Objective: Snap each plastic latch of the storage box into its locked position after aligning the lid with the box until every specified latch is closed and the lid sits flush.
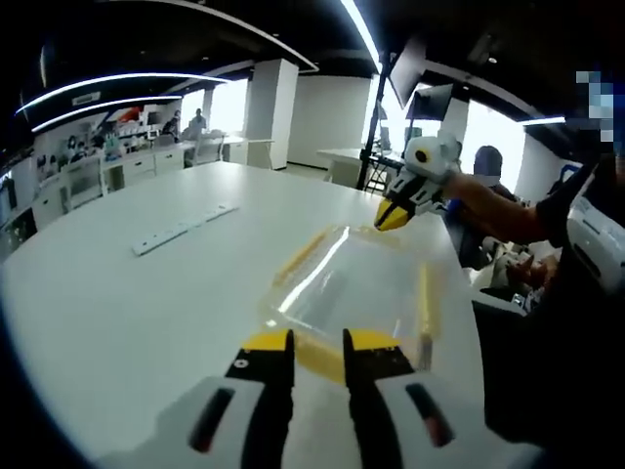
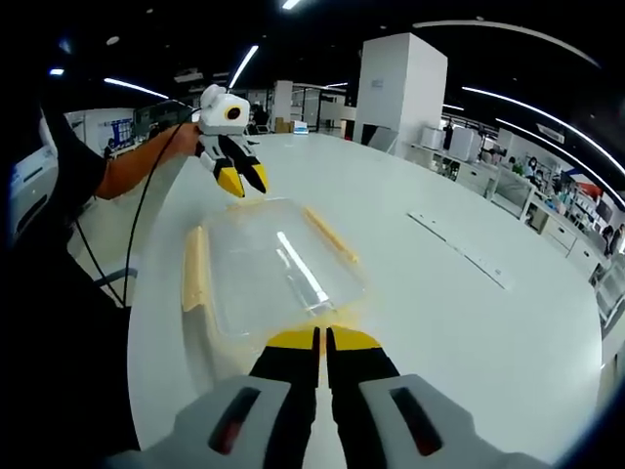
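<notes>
A clear plastic storage box [image 1: 352, 283] with its lid on lies on the white table [image 1: 127, 313]. Yellow latches run along its long sides [image 1: 303, 252] [image 1: 425, 303]. My left gripper [image 1: 317, 344] is open, its yellow-tipped jaws standing over the box's near end latch. At the box's far end hovers my right gripper [image 1: 391, 217], shut. In the right gripper view the same box [image 2: 278, 269] shows side latches [image 2: 193, 269] [image 2: 330, 234]. There my right gripper [image 2: 322, 337] is shut with nothing between its jaws, at the near end latch. The left gripper [image 2: 244, 181] hangs open above the far end.
A long white strip [image 1: 186, 230] [image 2: 459, 244] lies on the table beside the box. The person's arm [image 1: 488, 205] and a dark cable [image 2: 137, 234] sit at the table's edge. Office desks and a white pillar [image 2: 400, 88] stand farther off.
</notes>
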Tool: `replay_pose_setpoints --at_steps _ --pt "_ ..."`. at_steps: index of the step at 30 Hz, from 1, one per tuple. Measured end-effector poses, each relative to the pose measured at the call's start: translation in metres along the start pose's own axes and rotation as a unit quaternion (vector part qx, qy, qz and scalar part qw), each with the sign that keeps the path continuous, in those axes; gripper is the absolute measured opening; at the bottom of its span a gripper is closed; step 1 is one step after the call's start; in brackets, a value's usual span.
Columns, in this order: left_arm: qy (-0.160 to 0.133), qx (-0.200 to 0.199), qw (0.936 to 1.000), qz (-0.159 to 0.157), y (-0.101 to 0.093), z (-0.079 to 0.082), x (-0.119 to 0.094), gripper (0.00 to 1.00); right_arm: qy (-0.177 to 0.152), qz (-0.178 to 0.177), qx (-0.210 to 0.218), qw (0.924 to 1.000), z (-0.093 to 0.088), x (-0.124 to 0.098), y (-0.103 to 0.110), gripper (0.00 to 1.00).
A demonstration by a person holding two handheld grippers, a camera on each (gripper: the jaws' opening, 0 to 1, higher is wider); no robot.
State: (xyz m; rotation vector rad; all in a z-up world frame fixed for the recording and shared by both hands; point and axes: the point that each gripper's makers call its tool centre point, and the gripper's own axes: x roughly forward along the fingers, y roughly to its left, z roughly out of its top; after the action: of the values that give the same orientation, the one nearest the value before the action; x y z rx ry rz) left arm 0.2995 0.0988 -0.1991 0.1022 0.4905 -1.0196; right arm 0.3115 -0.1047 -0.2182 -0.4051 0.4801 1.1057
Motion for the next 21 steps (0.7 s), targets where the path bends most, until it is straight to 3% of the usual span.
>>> replay_pose_setpoints --at_steps 7,12,14,15,21 --pt "-0.007 0.022 0.9996 -0.019 -0.008 0.004 0.018 0.10 0.036 -0.015 -0.022 0.9990 -0.014 0.002 0.000 0.00" --pt "-0.012 0.024 0.9990 -0.037 -0.014 0.005 0.029 0.09 0.037 -0.016 -0.017 0.9990 -0.015 0.005 0.000 0.00" --pt "-0.015 0.024 0.9988 -0.040 -0.015 0.006 0.030 0.08 0.044 -0.006 -0.040 0.9982 -0.017 0.007 0.001 0.00" --pt "-0.018 0.026 0.9987 -0.041 -0.014 0.008 0.033 0.07 0.045 -0.019 -0.051 0.9975 -0.016 0.012 0.001 0.00" --pt "-0.023 0.060 0.9973 -0.036 -0.014 0.009 0.039 0.04 0.066 -0.019 -0.036 0.9970 -0.019 0.018 0.000 0.00"
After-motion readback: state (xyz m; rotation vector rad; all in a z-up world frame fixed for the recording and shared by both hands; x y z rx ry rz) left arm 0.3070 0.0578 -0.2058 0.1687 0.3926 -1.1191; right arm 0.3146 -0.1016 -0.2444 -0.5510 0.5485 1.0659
